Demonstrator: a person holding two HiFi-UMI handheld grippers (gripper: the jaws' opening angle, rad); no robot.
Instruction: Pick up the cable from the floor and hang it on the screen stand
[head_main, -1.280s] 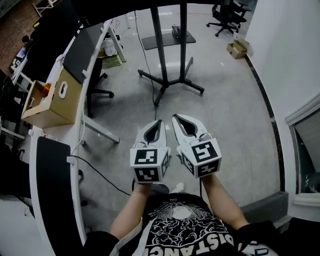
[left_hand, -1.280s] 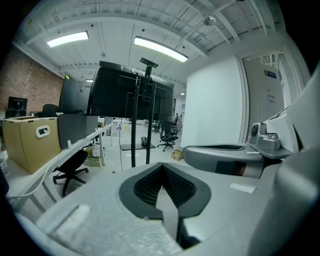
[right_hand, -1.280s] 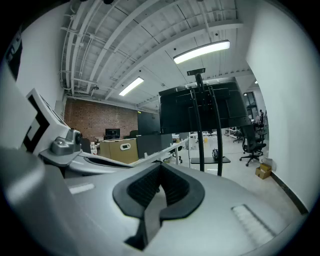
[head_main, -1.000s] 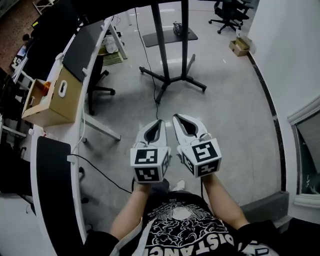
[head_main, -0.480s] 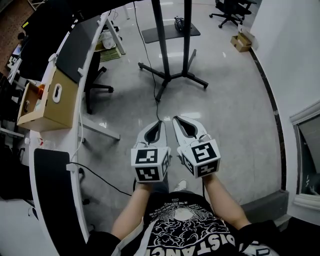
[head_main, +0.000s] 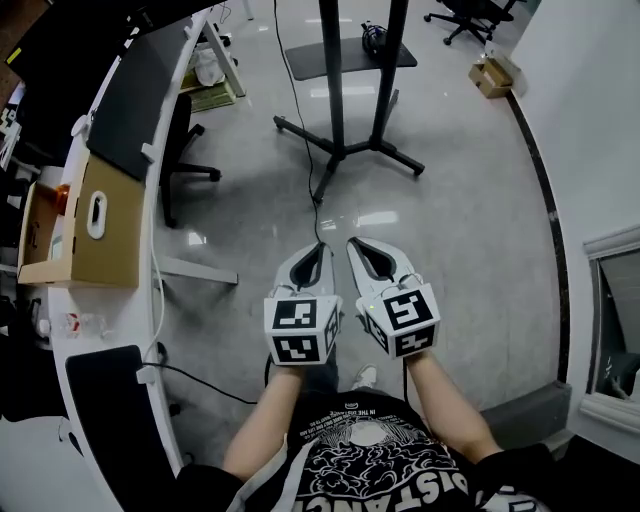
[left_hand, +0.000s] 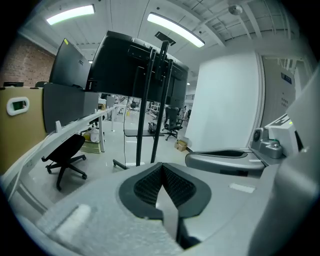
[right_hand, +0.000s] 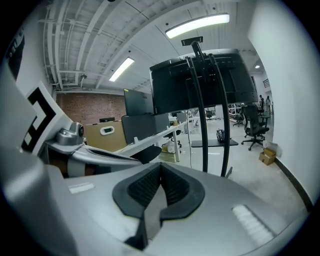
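At far left on the desk, we note an open box (head_main: 100, 240) containing an orange item (head_main: 61, 193). Ahead, the cable (head_main: 316, 192) lies on the floor beside the stand (head_main: 338, 140) base. Left gripper (head_main: 320, 246) and right gripper (head_main: 352, 243) point forward, side by side, forearms extended. Both jaw pairs are closed and empty.

The screen stand (head_main: 332, 80) and cable (head_main: 290, 70) run off the top edge.

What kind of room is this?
Probably an office or work lab: there is a long white desk, a black swivel chair, and a big screen on a floor stand.
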